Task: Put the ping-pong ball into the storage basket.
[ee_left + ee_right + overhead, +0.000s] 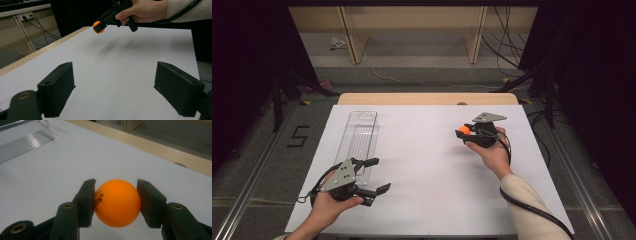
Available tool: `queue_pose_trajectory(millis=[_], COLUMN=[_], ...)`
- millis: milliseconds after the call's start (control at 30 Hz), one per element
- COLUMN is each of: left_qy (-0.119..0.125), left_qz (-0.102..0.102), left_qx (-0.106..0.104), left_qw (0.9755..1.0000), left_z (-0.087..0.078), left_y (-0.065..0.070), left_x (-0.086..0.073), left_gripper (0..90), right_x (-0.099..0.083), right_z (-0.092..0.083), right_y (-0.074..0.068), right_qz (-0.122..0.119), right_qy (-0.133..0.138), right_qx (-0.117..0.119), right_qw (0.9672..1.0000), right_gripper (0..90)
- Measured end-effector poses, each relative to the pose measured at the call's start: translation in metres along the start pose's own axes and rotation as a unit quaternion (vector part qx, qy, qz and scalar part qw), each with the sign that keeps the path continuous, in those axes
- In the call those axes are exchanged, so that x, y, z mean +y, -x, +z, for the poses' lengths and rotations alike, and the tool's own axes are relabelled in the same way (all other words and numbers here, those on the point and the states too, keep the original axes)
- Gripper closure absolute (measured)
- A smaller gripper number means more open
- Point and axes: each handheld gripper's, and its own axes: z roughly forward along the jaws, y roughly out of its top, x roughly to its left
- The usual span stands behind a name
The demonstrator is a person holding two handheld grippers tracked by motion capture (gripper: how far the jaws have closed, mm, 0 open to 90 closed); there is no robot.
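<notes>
Holding: our right gripper (463, 132) clamps an orange ball (464, 130), one pad on each side of it, jaws narrow.
Ball pos: far right part of the white sheet (432, 170), lifted off it; in the left gripper view the ball (98, 27) hangs above the paper w/ a blurred shadow below.
Ball detail: dark print on its left side in the right gripper view (117, 202).
L tool: our left gripper (377, 175) sits near the front left, jaws wide, nothing btwn them.
Tray: clear plastic tray (358, 135) lies lengthwise on the left, just beyond the left gripper, well apart from the ball.
Table: wooden edge (427, 98) shows past the sheet.
</notes>
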Motion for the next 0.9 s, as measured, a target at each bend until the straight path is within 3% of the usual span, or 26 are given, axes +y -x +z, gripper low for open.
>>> queue_pose_trajectory(millis=[900], left_qy=[0.000], left_qz=[0.000], left_qx=[-0.001], left_qw=[1.0000], left_z=[0.000], left_y=[0.000], left_x=[0.000], left_gripper=[15.8], right_x=[0.009], right_z=[0.005], right_y=[-0.014], right_qz=[-0.008], right_qy=[0.011], right_qx=[0.015], right_qw=[0.9998], right_gripper=[51.2])
